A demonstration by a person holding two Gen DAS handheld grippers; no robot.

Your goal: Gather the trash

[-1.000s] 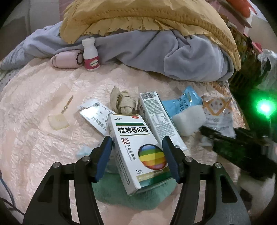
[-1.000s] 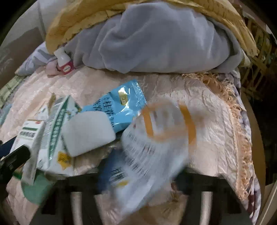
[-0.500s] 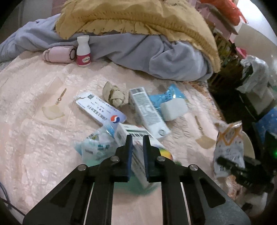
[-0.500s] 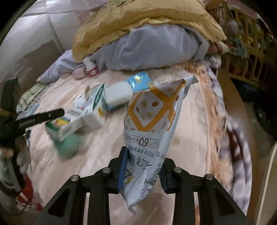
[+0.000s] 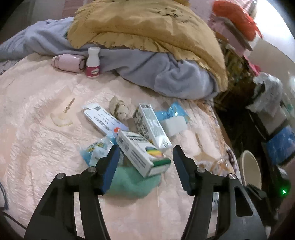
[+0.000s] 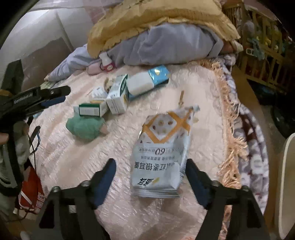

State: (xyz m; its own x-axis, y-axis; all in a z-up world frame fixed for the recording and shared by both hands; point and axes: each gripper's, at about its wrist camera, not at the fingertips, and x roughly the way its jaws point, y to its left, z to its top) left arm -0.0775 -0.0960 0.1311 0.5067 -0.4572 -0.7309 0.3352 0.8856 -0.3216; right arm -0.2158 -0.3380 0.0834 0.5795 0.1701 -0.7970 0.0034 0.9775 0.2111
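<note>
Pink quilted bedspread point(image 6: 73, 166) carries a white-and-orange snack pouch point(image 6: 162, 151) lengthwise between the right hand-held gripper point(image 6: 150, 177)'s opening, empty jaws, nearer than the left's.

Blurred by motion at lower centre of the right wrist view, the snack pouch point(image 6: 162, 158); half buried under boxes in the left wrist view, the green cloth point(image 5: 129, 182); cut off at upper right, the orange bundle point(image 5: 234, 16).
</note>
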